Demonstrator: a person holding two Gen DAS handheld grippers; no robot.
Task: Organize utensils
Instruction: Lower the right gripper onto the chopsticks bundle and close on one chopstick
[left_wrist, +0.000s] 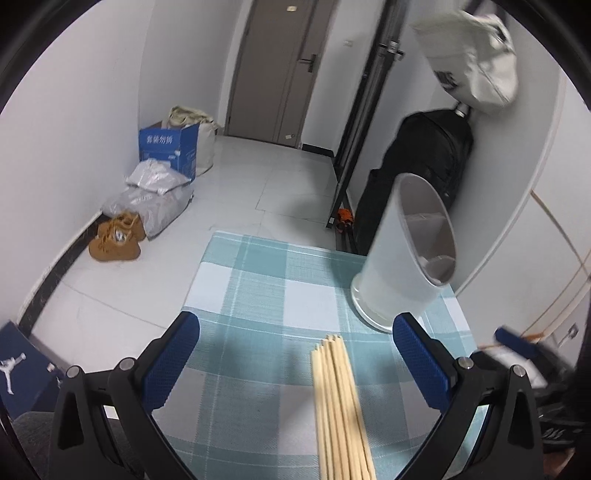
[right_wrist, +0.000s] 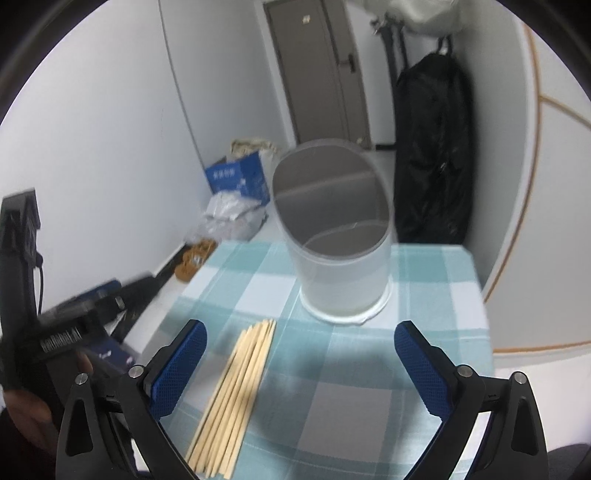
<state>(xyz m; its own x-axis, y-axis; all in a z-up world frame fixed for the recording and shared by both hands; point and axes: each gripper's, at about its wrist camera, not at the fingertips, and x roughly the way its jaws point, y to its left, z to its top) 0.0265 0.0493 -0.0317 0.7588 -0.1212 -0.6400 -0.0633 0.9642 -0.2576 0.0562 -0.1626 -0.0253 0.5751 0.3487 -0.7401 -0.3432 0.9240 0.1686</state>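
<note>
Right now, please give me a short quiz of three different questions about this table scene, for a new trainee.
1. True or false: the chopsticks already stand inside the white holder.
2. Multiple choice: the holder stands on (A) bare wood, (B) the checked tablecloth, (C) the floor.
3. Fill in: the right tongs are ____, with nothing between the pads.

Key:
1. False. The chopsticks lie in a bundle flat on the cloth, apart from the holder, whose visible inside shows no chopsticks.
2. B.
3. Open. The left tongs are open too, with the bundle's tips lying between their pads, not gripped.
</note>
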